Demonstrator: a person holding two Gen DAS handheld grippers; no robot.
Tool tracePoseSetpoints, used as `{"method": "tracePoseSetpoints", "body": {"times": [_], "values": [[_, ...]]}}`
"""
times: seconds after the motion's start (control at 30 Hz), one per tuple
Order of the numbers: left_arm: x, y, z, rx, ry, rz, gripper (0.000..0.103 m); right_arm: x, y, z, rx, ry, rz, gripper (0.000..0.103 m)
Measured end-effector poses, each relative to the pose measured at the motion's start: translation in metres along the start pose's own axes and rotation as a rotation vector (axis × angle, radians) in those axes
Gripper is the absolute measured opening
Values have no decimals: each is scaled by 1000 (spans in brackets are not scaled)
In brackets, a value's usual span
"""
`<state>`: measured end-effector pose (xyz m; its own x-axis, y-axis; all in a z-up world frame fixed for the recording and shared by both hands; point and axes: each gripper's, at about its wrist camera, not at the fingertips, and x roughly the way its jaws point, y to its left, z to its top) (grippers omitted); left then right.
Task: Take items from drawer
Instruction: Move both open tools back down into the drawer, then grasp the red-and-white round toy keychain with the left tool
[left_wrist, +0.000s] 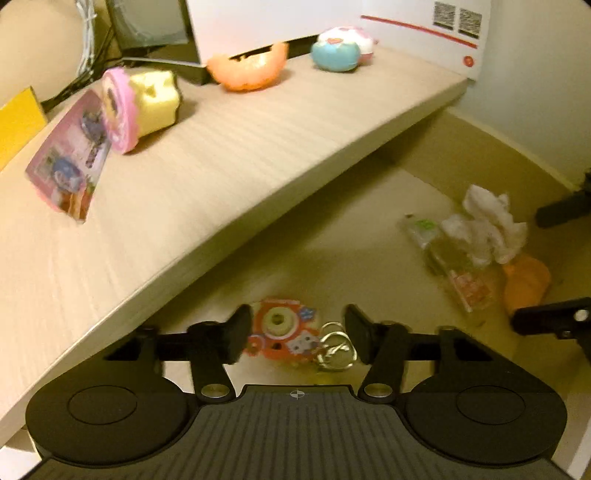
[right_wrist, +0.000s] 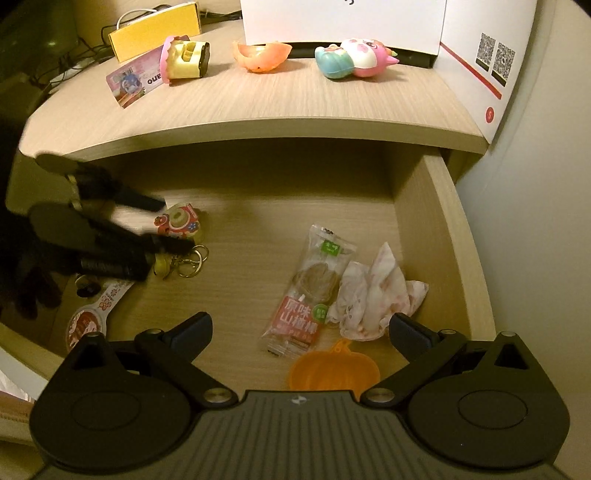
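Note:
The open drawer (right_wrist: 443, 240) holds several small items. A red keychain charm (left_wrist: 282, 330) with metal rings (left_wrist: 336, 345) lies on the drawer floor between the fingers of my left gripper (left_wrist: 298, 338), which is open around it. From the right wrist view, the left gripper (right_wrist: 162, 221) reaches in from the left over the same charm (right_wrist: 179, 219). My right gripper (right_wrist: 301, 328) hovers open above a snack packet (right_wrist: 310, 291), a crumpled tissue (right_wrist: 373, 295) and an orange pumpkin-shaped cup (right_wrist: 334, 371), holding nothing.
On the tabletop (right_wrist: 258, 107) above the drawer lie a pink card packet (right_wrist: 129, 81), a yellow-and-pink toy (right_wrist: 186, 59), an orange half shell (right_wrist: 262, 55) and a blue-and-pink squishy toy (right_wrist: 354, 59). A white box (right_wrist: 480, 74) stands at the back right. A printed paddle-shaped tag (right_wrist: 88, 321) lies at the drawer's left.

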<state>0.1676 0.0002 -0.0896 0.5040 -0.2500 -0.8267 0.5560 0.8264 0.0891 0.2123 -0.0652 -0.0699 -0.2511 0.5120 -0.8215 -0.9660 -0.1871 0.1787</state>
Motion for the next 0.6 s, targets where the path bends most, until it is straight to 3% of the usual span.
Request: {"method": "tracePoseSetpoints", "body": {"times": [0.1, 0.33, 0.6], "values": [[14, 1, 0, 14, 53, 22, 58, 0, -1, 0, 0, 2, 3, 102], [28, 5, 3, -65, 24, 50, 61, 0, -1, -2, -19, 14, 9, 102], [24, 19, -1, -143, -5, 7, 61, 2, 1, 1, -41, 43, 15, 102]]}}
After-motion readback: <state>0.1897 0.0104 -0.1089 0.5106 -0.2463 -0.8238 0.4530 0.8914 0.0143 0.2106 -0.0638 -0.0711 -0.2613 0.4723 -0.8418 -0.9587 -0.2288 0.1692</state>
